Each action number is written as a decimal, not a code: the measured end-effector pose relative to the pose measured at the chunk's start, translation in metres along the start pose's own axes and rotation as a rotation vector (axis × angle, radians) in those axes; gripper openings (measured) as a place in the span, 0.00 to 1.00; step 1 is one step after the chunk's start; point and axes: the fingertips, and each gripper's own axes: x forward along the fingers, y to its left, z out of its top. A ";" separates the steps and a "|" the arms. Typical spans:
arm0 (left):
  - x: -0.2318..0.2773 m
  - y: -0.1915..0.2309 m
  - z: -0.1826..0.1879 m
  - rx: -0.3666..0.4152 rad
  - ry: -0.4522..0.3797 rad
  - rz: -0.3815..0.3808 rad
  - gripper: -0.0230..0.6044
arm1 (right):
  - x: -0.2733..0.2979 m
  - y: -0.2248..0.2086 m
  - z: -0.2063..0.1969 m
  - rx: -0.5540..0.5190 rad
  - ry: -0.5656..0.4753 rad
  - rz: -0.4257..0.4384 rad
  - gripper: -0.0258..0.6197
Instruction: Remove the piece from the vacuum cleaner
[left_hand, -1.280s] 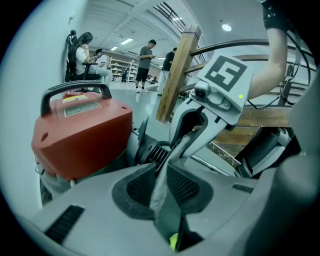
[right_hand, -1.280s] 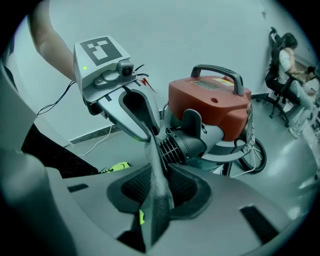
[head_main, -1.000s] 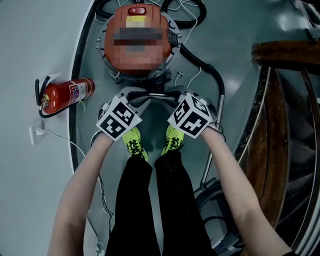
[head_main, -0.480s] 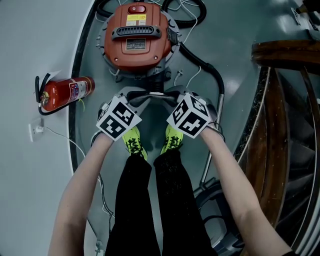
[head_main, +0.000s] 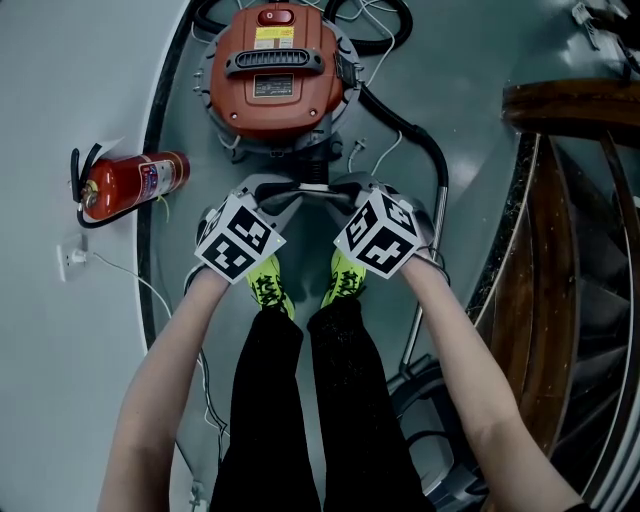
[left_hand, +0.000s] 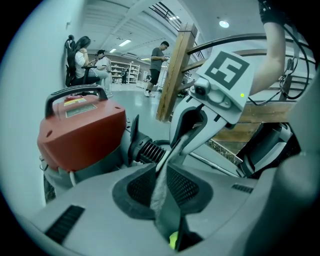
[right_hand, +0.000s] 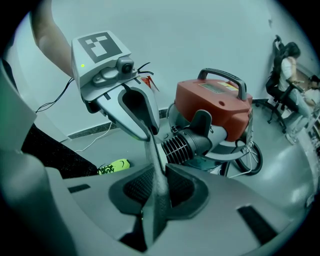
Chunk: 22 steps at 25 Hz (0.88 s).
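The red vacuum cleaner (head_main: 275, 70) stands on the floor ahead of the person's feet, and it also shows in the gripper views (left_hand: 82, 132) (right_hand: 215, 105). A thin flat grey piece (left_hand: 160, 185) (right_hand: 157, 175) is stretched between my two grippers just in front of the vacuum's ribbed black hose socket (right_hand: 182, 145). My left gripper (head_main: 275, 197) (left_hand: 162, 200) is shut on one end of it. My right gripper (head_main: 340, 192) (right_hand: 157, 200) has just been closing and now pinches the other end. In the head view the piece (head_main: 305, 189) is mostly hidden by the fingers.
A red fire extinguisher (head_main: 130, 185) lies on the floor to the left, near a wall socket (head_main: 75, 265) with a cable. The black hose (head_main: 420, 140) curves off to the right. A wooden stair rail (head_main: 570, 105) is at the far right. Yellow shoes (head_main: 268, 285) are below the grippers. People (left_hand: 157, 65) stand far behind.
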 end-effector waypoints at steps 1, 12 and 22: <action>0.000 0.000 0.000 -0.001 0.000 0.002 0.15 | 0.000 0.000 0.000 0.001 0.000 -0.001 0.15; -0.002 -0.024 -0.014 0.043 0.009 -0.019 0.15 | 0.001 0.026 -0.012 -0.001 0.017 0.027 0.14; -0.006 -0.057 -0.042 -0.011 0.042 -0.069 0.15 | 0.006 0.066 -0.028 0.012 0.049 0.097 0.14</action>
